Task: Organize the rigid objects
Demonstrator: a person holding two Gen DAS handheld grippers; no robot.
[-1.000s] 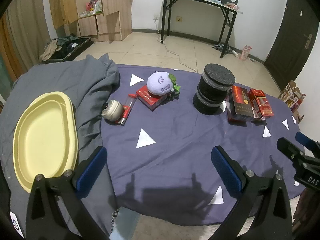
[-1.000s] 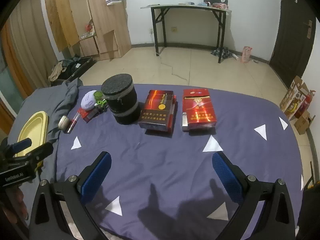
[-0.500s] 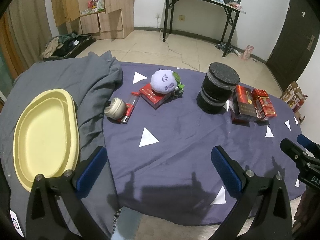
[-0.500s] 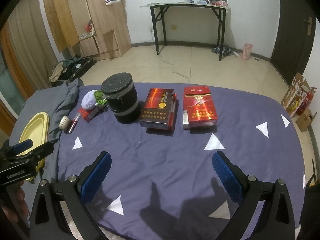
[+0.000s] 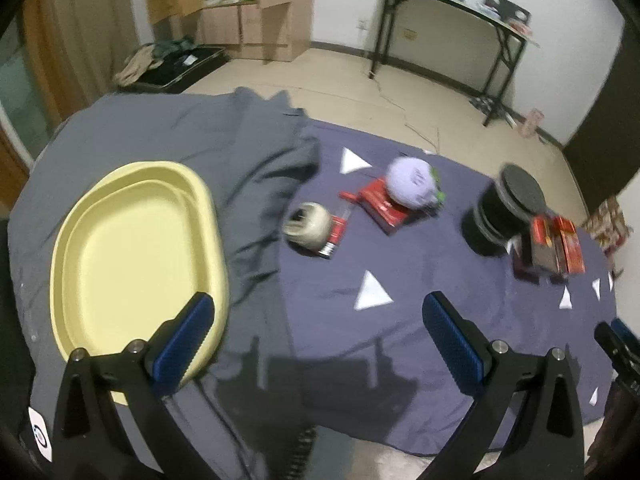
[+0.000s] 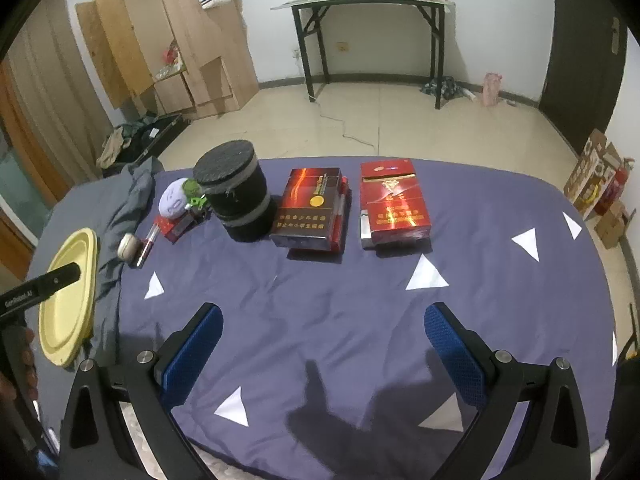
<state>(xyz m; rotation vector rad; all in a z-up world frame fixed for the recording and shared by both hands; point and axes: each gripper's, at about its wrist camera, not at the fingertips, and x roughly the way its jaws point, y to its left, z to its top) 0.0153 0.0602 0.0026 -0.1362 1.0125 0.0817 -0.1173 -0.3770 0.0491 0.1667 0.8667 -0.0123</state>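
On the purple cloth lie a black cylinder, a dark red box, a bright red box, a small red box under a purple plush, a tape roll and a red tube. A yellow tray lies on grey cloth at the left. My left gripper is open and empty near the front edge, between tray and cloth. My right gripper is open and empty over the front of the cloth, well short of the boxes.
A rumpled grey cloth covers the left side of the surface. White triangles mark the purple cloth. A black folding table, a wooden cabinet and a dark door stand beyond on the tiled floor.
The left gripper has swung to the left, so the tray now sits nearer the middle of its view. The right gripper has barely moved. Both stay open.
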